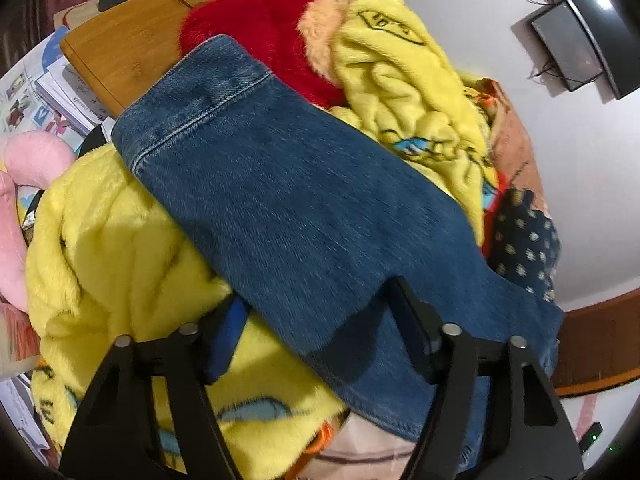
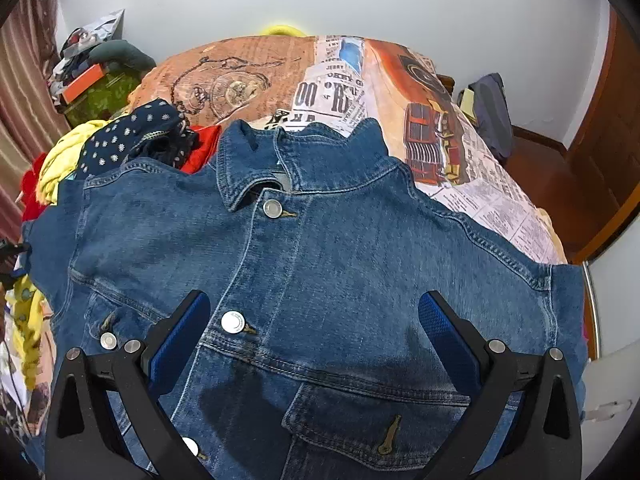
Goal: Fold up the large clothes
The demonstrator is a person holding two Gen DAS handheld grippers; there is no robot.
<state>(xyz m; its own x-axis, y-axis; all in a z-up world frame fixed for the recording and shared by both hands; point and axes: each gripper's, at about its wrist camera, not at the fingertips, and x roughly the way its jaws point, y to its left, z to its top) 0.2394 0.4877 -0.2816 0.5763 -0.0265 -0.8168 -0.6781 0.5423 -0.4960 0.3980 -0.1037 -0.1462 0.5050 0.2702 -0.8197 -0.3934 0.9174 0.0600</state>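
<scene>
A blue denim jacket (image 2: 320,248) lies front up on the bed, buttoned, collar toward the far side. My right gripper (image 2: 314,312) is open just above its chest, one finger on each side of the button placket. In the left wrist view the jacket's sleeve (image 1: 280,184) stretches out over a yellow plush blanket (image 1: 104,240), cuff farthest away. My left gripper (image 1: 316,304) is open around the near part of the sleeve, whose edge lies between the fingers.
The bed cover (image 2: 320,80) has a newspaper and car print. A heap of clothes lies at the jacket's left: a dotted navy cloth (image 2: 132,136), red plush (image 1: 256,20), yellow fleece (image 1: 408,92). A wooden board (image 1: 132,44) and papers (image 1: 60,88) lie beyond.
</scene>
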